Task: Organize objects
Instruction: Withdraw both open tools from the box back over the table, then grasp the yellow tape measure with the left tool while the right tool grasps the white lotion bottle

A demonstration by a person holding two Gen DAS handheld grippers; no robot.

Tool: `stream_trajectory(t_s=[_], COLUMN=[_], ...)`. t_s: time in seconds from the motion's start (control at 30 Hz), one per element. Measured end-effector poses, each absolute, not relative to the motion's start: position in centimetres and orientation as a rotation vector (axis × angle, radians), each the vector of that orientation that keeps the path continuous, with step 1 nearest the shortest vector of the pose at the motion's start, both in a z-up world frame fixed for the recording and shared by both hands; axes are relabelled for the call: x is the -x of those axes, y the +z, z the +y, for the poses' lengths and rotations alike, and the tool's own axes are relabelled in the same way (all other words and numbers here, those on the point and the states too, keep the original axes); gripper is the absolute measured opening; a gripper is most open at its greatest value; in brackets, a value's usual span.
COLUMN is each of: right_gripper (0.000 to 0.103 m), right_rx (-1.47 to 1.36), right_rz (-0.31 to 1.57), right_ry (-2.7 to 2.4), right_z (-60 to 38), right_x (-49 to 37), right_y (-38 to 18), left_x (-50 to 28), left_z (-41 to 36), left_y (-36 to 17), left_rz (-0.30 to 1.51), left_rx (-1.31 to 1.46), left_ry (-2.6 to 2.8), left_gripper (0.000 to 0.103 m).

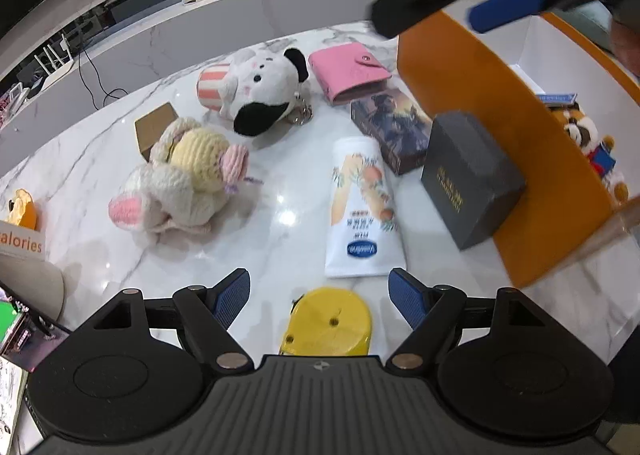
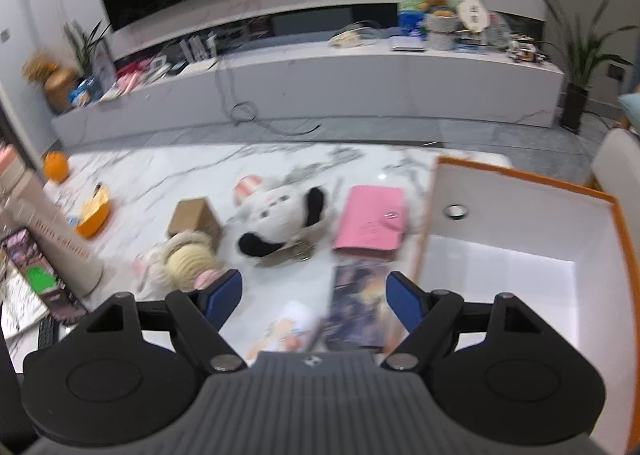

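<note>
Nearest to us, the left tool hangs with its jaws spread and nothing between them, tilted down over the marble bench. The yellow lidded tub sits just below and between its fingers, so we judge it the likeliest next pick. To do it well, we centre the fingers either side of the tub, come down square, and close only once both pads flank its wall.

Just beyond lies the white lotion tube on its side, with the grey box to its right, touching the orange box that collects things. A plush toy already lies inside it.

The right tool is also spread and empty, near the orange box's left wall and above the picture box.

Farther out rest the crocheted mouse, the black-and-white plush, the pink wallet and a small cardboard box, all still waiting.
</note>
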State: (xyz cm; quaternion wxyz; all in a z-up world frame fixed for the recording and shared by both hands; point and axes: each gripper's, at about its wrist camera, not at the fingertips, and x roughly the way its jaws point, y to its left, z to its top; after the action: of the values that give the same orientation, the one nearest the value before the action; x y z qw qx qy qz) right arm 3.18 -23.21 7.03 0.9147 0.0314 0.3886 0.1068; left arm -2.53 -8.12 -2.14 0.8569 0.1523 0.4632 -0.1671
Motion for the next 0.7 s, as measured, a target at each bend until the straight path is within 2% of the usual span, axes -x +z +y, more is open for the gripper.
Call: stream_trajectory(t_s=[0.4,0.53,0.7], right_gripper=[0.080,0.080,0.080], right_rx=[0.047,0.065,0.059], right_rz=[0.973,1.011,1.067], right_ry=[0.189,0.152,0.121], right_z=[-17.0,-16.2,-15.6], right_x=[-4.6,-5.0,-5.5], right_y=[2.7,1.4,0.0], left_x=[3.1,3.1,3.0], left_z=[-6.5,-6.0,-5.0], left_y=[-4.2,-4.1,-4.1], left_rz=[0.996,1.001,1.008], left_rx=[-0.303,-0.272,-0.247], left_ry=[-0.371,-0.376,-0.359], left_gripper=[0.090,0.082,0.082])
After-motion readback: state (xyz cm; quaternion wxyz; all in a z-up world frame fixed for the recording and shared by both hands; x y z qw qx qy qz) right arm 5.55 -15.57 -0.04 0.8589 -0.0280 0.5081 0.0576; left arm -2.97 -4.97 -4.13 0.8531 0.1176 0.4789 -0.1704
